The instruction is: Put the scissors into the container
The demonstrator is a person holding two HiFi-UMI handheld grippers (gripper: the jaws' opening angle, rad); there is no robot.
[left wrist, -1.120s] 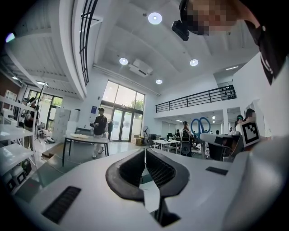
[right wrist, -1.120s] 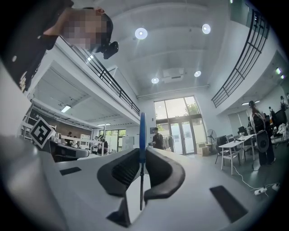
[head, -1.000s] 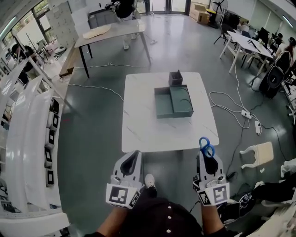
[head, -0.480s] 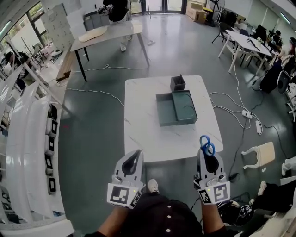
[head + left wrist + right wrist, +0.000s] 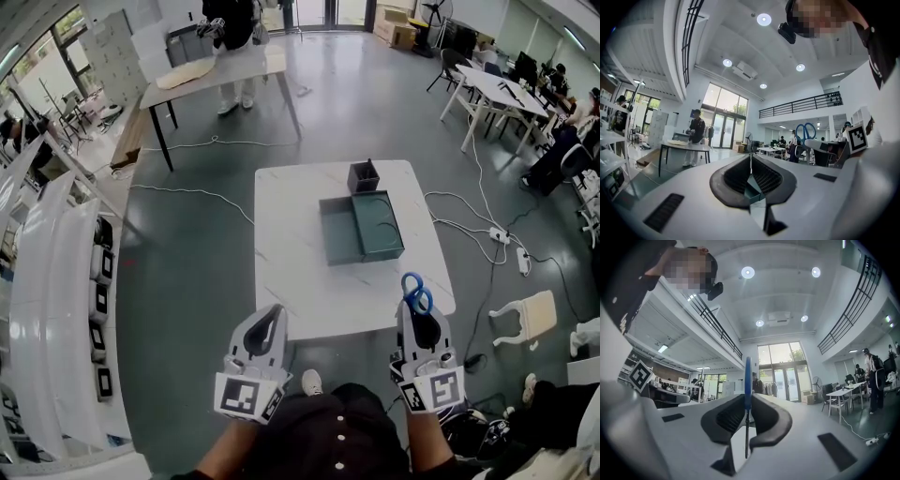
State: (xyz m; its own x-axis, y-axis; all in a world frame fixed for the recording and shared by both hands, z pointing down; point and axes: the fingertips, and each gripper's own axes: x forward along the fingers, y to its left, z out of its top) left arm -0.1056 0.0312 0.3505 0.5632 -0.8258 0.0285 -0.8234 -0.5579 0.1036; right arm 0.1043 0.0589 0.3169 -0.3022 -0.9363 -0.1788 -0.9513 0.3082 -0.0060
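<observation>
The right gripper (image 5: 420,326) pinches the scissors (image 5: 417,293) in its jaws, handles toward 12 o'clock. The left gripper (image 5: 269,323) has its jaws pressed together, empty. The container (image 5: 337,232) sits at 12 o'clock on the surface (image 5: 291,267).

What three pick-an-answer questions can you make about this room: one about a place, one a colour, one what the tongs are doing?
1. Where is the grey-green container? A on the white table; B on the floor; C on a chair.
2. What colour are the handles of the scissors? A red; B blue; C yellow.
3. What are the right tongs doing? A open and empty; B shut on the scissors; C lying on the table.
Answers: 1 A, it sits on the tabletop. 2 B, blue loops stick out past the tongs. 3 B, the right gripper view shows the blades pinched between its jaws.
</observation>
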